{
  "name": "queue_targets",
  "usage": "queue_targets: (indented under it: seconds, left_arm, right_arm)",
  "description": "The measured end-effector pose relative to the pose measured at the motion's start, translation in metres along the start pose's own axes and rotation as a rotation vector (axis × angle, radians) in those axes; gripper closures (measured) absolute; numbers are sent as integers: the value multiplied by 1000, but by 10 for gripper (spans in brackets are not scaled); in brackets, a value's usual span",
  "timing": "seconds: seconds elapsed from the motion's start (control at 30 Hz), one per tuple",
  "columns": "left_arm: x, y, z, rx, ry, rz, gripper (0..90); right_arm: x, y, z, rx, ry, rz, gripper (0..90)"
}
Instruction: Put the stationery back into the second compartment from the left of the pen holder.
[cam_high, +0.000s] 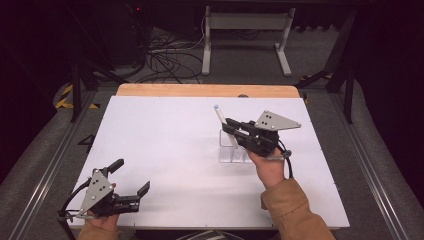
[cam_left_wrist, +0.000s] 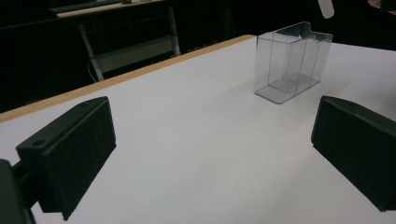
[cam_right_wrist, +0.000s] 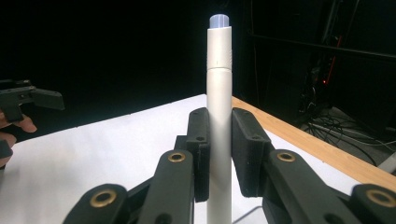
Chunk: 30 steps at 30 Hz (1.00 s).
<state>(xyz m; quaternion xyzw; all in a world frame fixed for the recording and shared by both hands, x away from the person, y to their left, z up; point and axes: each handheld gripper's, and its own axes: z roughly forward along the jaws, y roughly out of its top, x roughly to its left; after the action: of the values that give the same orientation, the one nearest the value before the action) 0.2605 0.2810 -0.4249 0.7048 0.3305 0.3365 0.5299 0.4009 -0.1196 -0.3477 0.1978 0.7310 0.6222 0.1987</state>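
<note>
Item one: my right gripper (cam_high: 231, 124), which I held over the right half of the white table (cam_high: 165, 145); its jaws were pressed against a white pen (cam_right_wrist: 219, 121), pinching it about mid-barrel. In the right gripper view the pen stood upright between the pads, its pale bluish cap end (cam_right_wrist: 219, 20) uppermost; in the high view it leaned slightly, its tip pointing toward the far edge of the table. Item two: a clear plastic box (cam_left_wrist: 292, 60), open at the top, standing on the table directly below and beside the held pen; the pen's lower end was at or above the box opening, though I could not tell whether it was inside. Item three: my left gripper (cam_high: 132, 176), at the near left corner of the table, jaws spread wide with nothing between them, well apart from the box. Item four: a wooden strip (cam_high: 205, 90) along the table's far edge.
</note>
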Motion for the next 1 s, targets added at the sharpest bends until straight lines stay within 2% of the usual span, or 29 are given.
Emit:
queue_targets:
  seconds: [0.23, 0.43, 0.7, 0.8, 1.0]
  left_arm:
    - [0, 0, 0, 0, 0, 0, 6]
    - [0, 0, 0, 0, 0, -1, 6]
    - [0, 0, 0, -1, 0, -7, 6]
    - [1, 0, 0, 1, 0, 4, 6]
    - [0, 0, 0, -1, 0, 0, 6]
  right_arm:
    - [-10, -6, -3, -11, -34, -10, 786]
    - [-21, -11, -3, -12, -55, 18, 787]
    - [-34, -17, 0, -4, -88, 11, 786]
    - [-35, -19, 1, 2, -94, 14, 786]
    - [-37, -21, 1, 16, -112, 12, 786]
